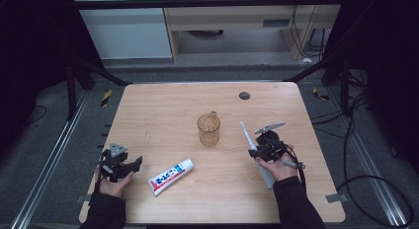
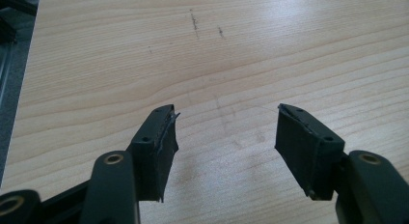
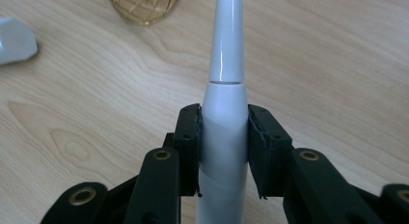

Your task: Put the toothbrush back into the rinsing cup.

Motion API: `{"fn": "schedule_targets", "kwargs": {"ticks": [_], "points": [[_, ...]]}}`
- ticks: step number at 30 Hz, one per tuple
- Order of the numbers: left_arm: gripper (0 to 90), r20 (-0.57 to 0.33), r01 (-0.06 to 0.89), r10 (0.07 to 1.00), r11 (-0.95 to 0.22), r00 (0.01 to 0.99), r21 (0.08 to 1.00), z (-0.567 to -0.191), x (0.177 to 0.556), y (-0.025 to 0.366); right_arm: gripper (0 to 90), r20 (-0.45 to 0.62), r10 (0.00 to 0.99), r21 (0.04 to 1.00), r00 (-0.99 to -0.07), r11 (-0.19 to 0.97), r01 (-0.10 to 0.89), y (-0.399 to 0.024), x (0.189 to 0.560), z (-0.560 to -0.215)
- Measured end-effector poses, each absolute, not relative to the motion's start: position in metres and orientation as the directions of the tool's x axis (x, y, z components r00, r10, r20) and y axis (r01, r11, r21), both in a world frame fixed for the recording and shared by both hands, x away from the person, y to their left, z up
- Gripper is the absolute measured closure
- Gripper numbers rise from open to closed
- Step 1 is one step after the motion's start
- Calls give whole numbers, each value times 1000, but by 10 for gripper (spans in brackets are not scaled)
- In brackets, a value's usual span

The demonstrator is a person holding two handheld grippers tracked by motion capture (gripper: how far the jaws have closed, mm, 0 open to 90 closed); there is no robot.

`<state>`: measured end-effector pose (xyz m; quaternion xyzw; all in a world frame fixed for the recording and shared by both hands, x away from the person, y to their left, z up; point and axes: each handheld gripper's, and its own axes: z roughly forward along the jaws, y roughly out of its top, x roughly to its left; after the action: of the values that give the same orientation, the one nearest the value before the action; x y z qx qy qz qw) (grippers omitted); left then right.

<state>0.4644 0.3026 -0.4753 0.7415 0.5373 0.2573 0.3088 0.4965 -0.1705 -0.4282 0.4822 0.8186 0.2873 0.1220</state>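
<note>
A white electric toothbrush is clamped in my right gripper, which is shut on its handle at the table's right side. Its slim neck points away toward an amber glass mug at the table's middle. In the right gripper view the pads press both sides of the toothbrush, and the mug's base lies just beyond its neck. My left gripper rests open near the front left, with nothing between its pads but bare wood. A white toothpaste tube lies between the hands.
The wooden table has a dark round grommet at the back right. The toothpaste cap shows at the left of the right gripper view. Metal rails and cables run along the floor on both sides.
</note>
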Motion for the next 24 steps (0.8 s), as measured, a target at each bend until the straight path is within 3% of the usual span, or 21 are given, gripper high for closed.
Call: {"fn": "schedule_targets", "kwargs": {"ticks": [24], "points": [[388,51,636,956,-231,288,736,-475,464,302,676,116,886,860,-449,137,492,-185,485,-397]]}}
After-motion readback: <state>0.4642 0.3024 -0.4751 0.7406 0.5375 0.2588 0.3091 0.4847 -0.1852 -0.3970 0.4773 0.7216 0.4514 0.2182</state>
